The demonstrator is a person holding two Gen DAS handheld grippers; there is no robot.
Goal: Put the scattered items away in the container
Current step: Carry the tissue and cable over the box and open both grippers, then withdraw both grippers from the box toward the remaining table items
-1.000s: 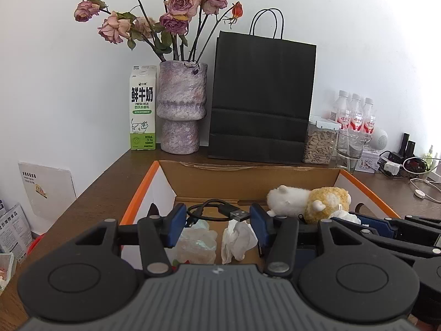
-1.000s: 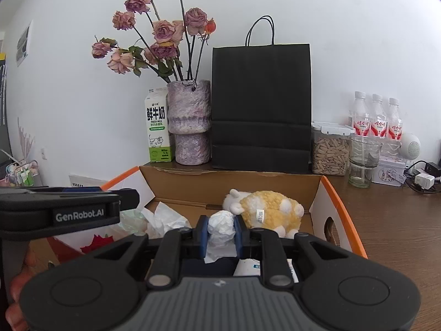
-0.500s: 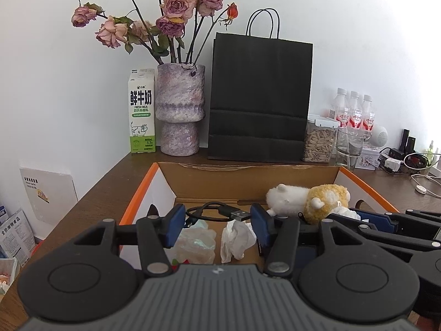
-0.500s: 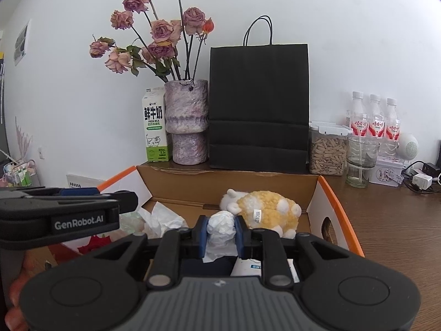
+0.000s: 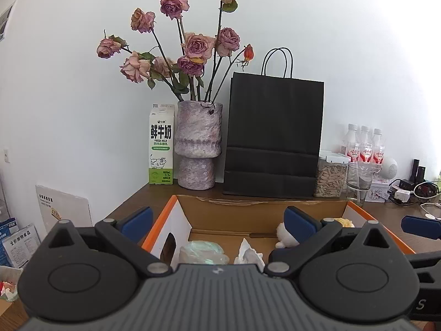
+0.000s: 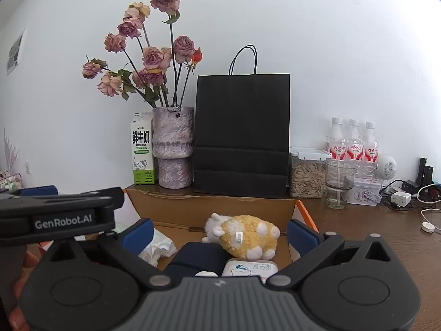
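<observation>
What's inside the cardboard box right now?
Inside the cardboard box: plush sheep, crumpled tissue, dark pouch, white packet, pale bag. The grippers' bodies hide the near floor.

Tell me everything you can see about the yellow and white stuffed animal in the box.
The stuffed animal is a fluffy plush with a yellow woolly body, white head, white feet and a small white sewn-in tag. It lies on its side inside the cardboard box, near the back wall, head pointing left. A dark blue pouch and a white packet lie just before it. Nothing grips it.
</observation>
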